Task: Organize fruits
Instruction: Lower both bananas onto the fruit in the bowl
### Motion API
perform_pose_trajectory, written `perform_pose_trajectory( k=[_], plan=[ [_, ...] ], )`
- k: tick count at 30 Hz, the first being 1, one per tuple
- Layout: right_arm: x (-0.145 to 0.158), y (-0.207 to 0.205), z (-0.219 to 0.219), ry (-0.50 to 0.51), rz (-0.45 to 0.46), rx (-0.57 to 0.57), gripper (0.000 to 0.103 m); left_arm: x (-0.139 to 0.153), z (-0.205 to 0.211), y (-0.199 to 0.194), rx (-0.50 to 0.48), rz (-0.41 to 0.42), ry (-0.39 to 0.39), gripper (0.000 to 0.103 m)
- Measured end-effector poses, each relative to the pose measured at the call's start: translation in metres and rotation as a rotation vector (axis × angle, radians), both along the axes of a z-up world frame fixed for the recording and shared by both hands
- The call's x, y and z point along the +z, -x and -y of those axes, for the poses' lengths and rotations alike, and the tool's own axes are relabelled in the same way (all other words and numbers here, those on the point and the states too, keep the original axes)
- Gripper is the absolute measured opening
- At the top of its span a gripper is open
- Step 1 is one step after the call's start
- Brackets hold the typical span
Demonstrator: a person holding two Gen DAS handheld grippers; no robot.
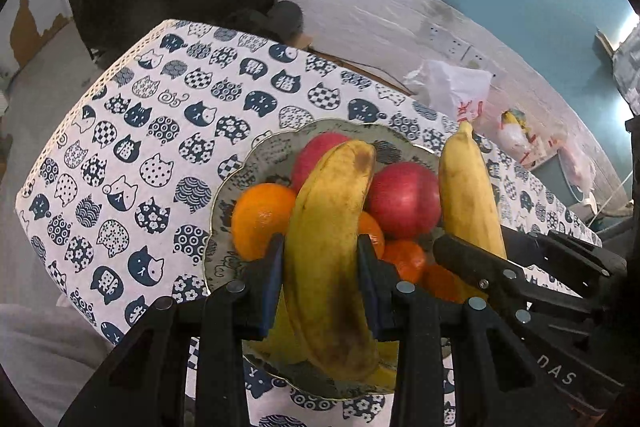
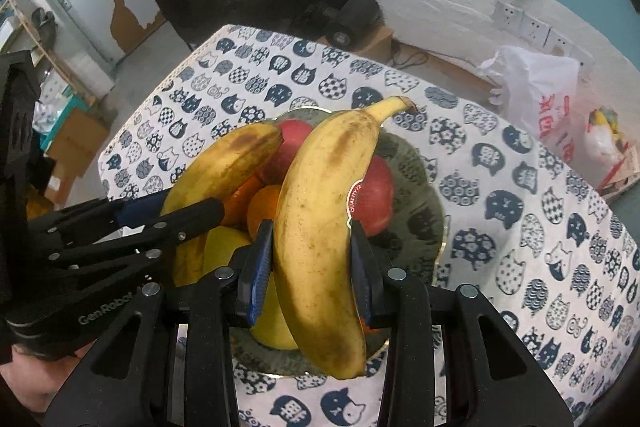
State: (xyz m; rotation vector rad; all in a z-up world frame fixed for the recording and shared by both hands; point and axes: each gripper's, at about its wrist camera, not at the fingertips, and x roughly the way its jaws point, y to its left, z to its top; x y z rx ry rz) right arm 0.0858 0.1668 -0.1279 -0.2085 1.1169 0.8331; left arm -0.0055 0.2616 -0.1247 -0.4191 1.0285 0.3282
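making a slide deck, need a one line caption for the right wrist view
Right gripper clamps a stickered banana above a fruit plate, left gripper holding another alongside.

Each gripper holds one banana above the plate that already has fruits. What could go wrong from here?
1. The plate already holds apples and oranges; a banana laid on this pile may roll off.
2. The left gripper and right gripper are very close, so they may collide.
3. Each banana is clamped at its middle, so it may bruise.
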Motion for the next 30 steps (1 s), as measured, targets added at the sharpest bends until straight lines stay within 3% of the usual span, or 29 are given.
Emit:
perform_pose_trajectory(
  k=[10, 15, 20, 25, 30],
  plan=[
    [-0.023, -0.005, -0.012, 0.007, -0.067, 0.009, 0.036, -0.013, -0.008, -0.002, 0.009, -0.022, 0.031, 0.035],
    [-0.018, -0.009, -0.009, -0.031, -0.076, 0.004, 0.037, -0.013, -0.009, -0.001, 0.023, -0.03, 0.034, 0.037],
    [-0.01, -0.007, -0.006, -0.025, -0.054, 0.004, 0.037, -0.011, -0.007, 0.001, 0.026, -0.037, 0.034, 0.052],
    [-0.004, -0.005, 0.003, -0.004, -0.028, -0.008, 0.046, -0.002, 0.0, 0.003, 0.009, -0.027, 0.021, 0.06],
    [0.011, -0.002, 0.019, -0.002, -0.006, -0.029, 0.052, 0.013, 0.012, 0.008, -0.018, -0.015, 0.022, 0.062]
  ],
)
